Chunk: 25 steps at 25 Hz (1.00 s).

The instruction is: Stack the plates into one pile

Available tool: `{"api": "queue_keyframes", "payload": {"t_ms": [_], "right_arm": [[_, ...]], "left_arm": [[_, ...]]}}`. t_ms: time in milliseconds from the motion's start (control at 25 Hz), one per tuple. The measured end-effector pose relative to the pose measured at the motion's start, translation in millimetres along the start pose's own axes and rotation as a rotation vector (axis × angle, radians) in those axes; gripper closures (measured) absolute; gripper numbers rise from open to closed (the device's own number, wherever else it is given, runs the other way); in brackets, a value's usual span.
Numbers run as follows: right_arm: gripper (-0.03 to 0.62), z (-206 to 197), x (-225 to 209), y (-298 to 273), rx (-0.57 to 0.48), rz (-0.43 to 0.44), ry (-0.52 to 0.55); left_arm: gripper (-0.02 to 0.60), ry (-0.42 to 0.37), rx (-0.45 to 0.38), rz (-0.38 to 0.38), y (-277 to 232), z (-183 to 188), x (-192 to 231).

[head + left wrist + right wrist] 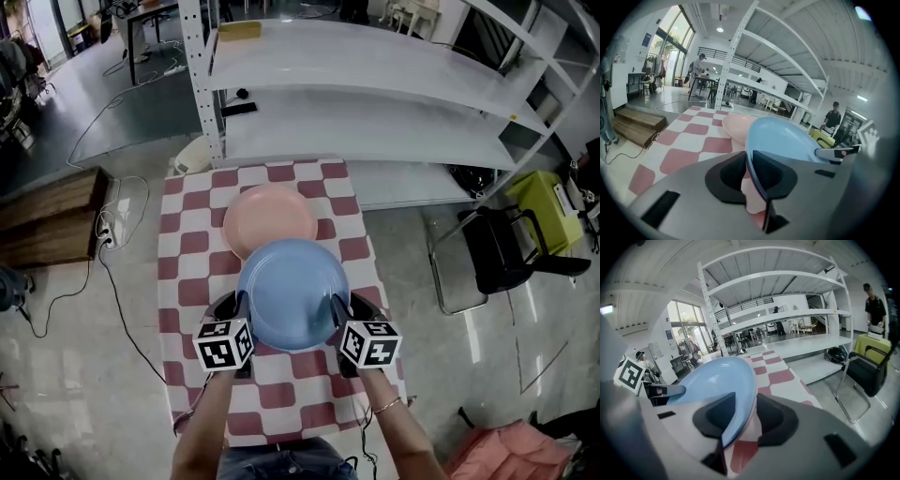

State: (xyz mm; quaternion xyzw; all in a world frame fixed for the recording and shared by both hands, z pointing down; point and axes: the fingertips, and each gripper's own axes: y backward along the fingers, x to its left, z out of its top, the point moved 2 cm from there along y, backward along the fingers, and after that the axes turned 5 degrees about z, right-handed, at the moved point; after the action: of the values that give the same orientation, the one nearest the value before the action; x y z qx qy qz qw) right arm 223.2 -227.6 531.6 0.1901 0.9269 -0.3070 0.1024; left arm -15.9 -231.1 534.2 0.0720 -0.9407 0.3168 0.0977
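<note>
One blue plate (292, 292) (near pink plate (270, 216))

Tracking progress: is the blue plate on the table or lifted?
Lifted: left hand-held gripper and right hand-held gripper clamp the blue plate; checkered cloth shows beneath its rim.

bright, even indoor light: daylight from tall windows (670, 47) w/ a ceiling lamp (720, 29). glare streaks on glossy floor (487, 347). gripper views: strong fisheye bend, black vignette at corners; blue plate (783, 136) rim blurs near lens.
</note>
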Motion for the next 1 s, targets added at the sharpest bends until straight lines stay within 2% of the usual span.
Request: {"api": "queue_keyframes", "payload": {"t_ms": [440, 760, 1000], "right_arm": [[0.456, 49, 28, -61, -0.02, 0.038, 0.073], [0.453, 82, 18, -102, -0.022, 0.02, 0.095], [0.453, 90, 8, -129, -0.016, 0.002, 0.086]], "left_arm": [[0.525, 0.044, -0.059, 0.023, -25, 48, 47], [0.525, 0.051, -0.082, 0.02, -63, 89, 54], [0.526, 0.035, -0.071, 0.023, -93, 99, 60]]}}
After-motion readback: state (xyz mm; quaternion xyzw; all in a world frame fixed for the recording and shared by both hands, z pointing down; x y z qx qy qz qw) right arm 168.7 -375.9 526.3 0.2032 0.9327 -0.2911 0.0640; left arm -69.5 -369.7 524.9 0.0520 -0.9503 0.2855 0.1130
